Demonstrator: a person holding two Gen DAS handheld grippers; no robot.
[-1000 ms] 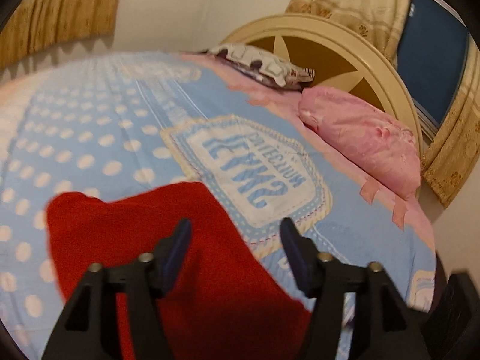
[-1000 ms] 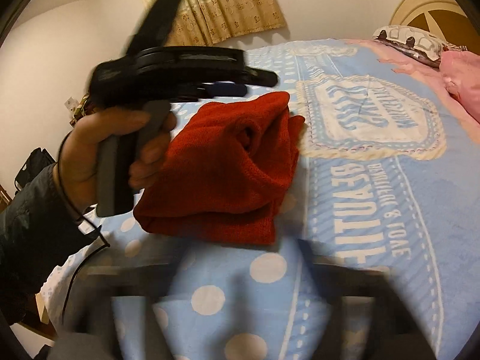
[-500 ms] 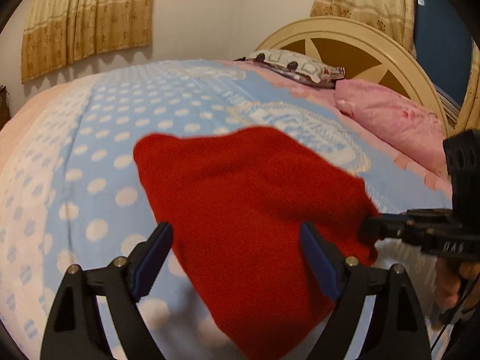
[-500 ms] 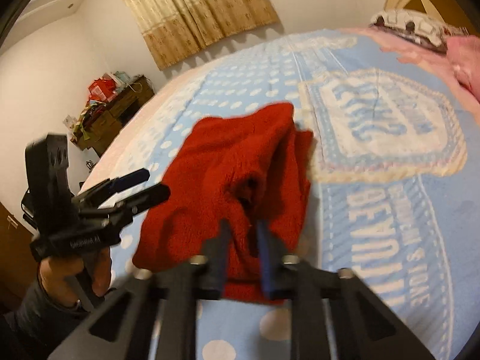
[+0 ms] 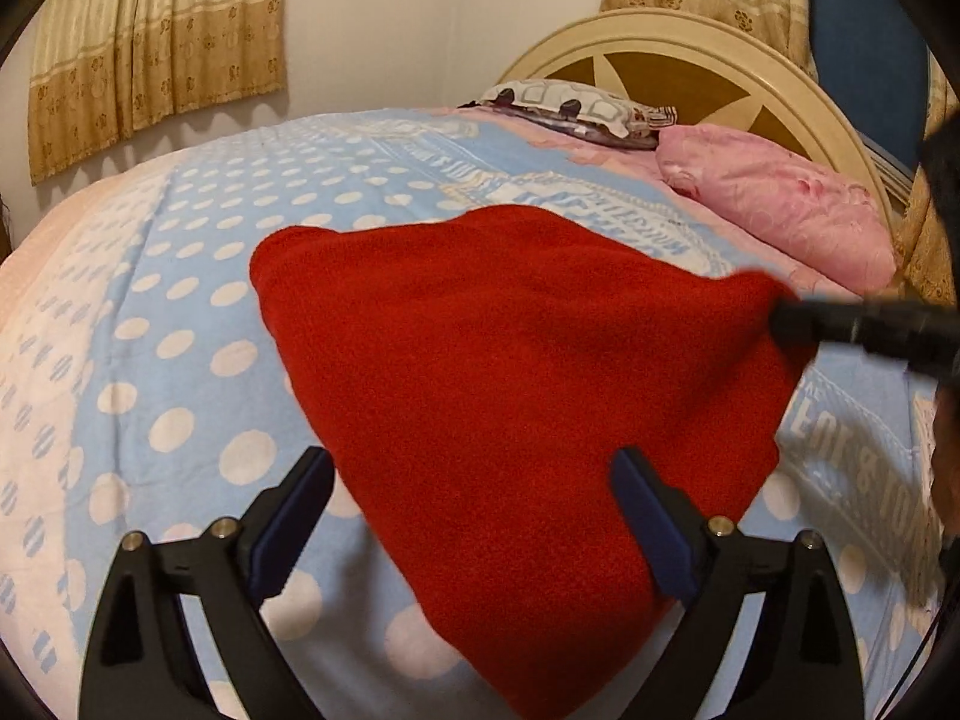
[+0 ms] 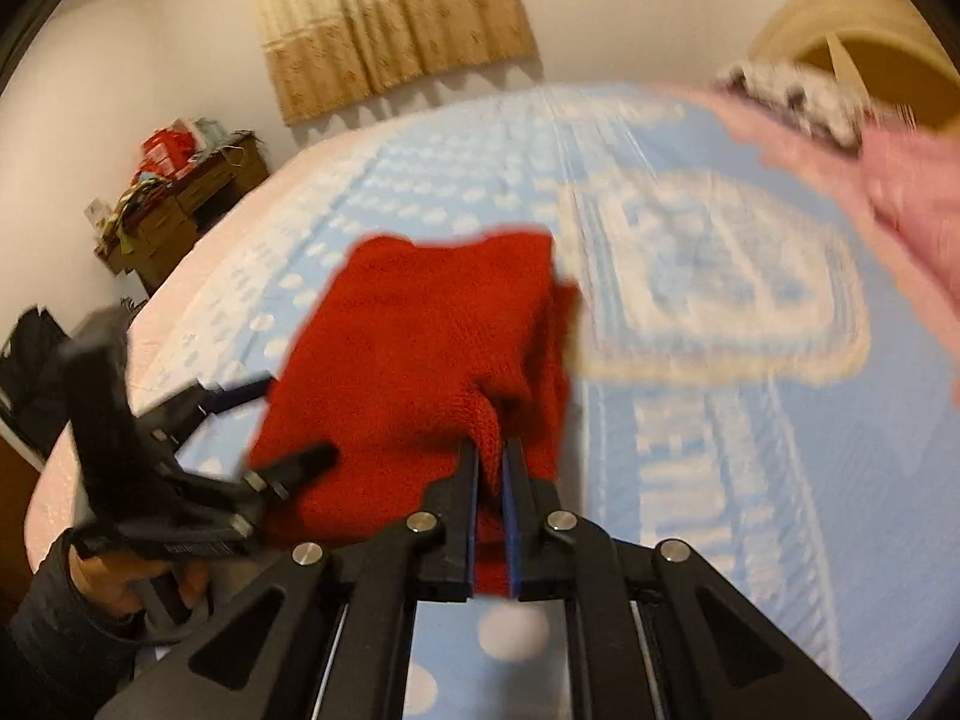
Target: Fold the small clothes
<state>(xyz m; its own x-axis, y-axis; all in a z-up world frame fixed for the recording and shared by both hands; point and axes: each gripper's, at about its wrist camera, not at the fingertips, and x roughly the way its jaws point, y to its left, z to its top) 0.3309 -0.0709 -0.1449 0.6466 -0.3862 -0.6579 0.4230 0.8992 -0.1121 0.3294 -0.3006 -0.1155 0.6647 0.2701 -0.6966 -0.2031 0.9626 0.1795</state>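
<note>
- Across the middle of the left wrist view, the red garment (image 5: pixel 516 396) lies on the polka-dot bedspread (image 5: pixel 180 300), its near part running between the spread fingers of the left gripper (image 5: pixel 474 516), which grip nothing.
- At the right edge of that view, the right gripper (image 5: pixel 840 324) meets the garment's far corner; a pink pillow (image 5: pixel 780 210) sits upper right, well apart.
- Risk here, as a judgement: with one corner held and the left jaws spread, a pull could drag the whole piece across the bedspread and leave the fold skewed.
- Low in the centre of the right wrist view, the right gripper (image 6: pixel 492 468) is pinched on a bunched red edge (image 6: pixel 486 420) of the garment (image 6: pixel 420 348).
- The pinch is narrow and the fabric thick, so it may slip out, or take only one layer.
- The left gripper (image 6: pixel 258 420) stands lower left, just beside the cloth; blur suggests fast motion, which may cause a collision.
</note>
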